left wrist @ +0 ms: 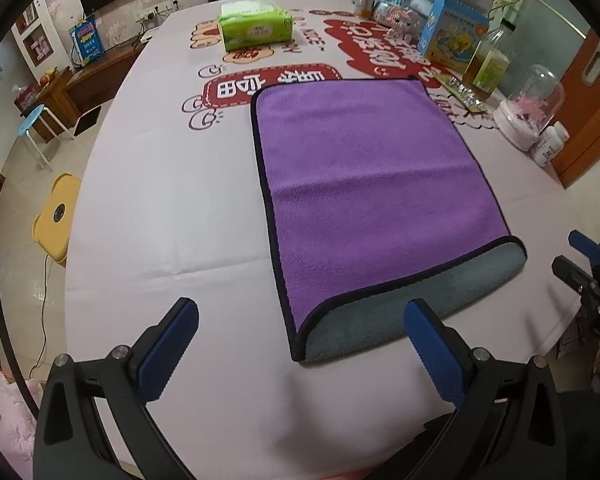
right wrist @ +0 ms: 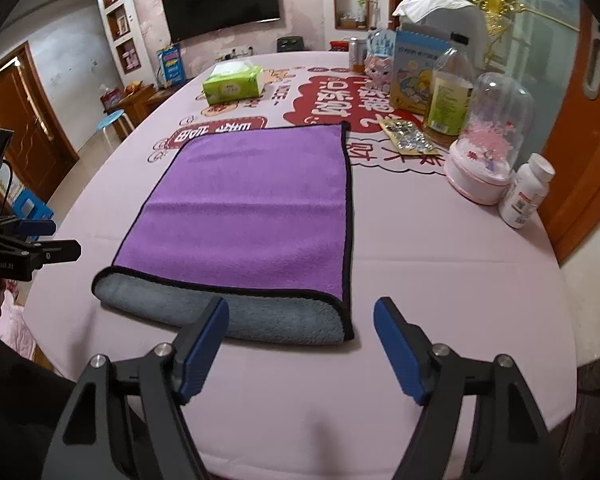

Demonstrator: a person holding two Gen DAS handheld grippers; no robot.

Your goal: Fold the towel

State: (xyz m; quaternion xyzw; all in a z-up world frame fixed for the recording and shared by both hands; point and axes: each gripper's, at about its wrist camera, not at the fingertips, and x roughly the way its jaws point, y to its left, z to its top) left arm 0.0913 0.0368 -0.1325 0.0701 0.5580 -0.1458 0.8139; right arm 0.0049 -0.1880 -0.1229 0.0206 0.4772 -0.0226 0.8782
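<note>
Left gripper [left wrist: 302, 340]: jaws spread wide, holding nothing, hovering just short of the towel's near-left corner.
Right gripper [right wrist: 300, 338]: likewise released and empty, poised above the near-right corner; both seem lined up for a next fold.
Towel [left wrist: 364, 184]: purple, black-edged, lying flat mid-table [left wrist: 160, 208], already doubled; grey underside peeks out along the near edge.
Beyond: green tissue pack [left wrist: 256, 26], glass dome [right wrist: 488, 140], white pill bottle [right wrist: 526, 190].
Hidden: the person's hands; the table's near edge; whether the layers align underneath.
</note>
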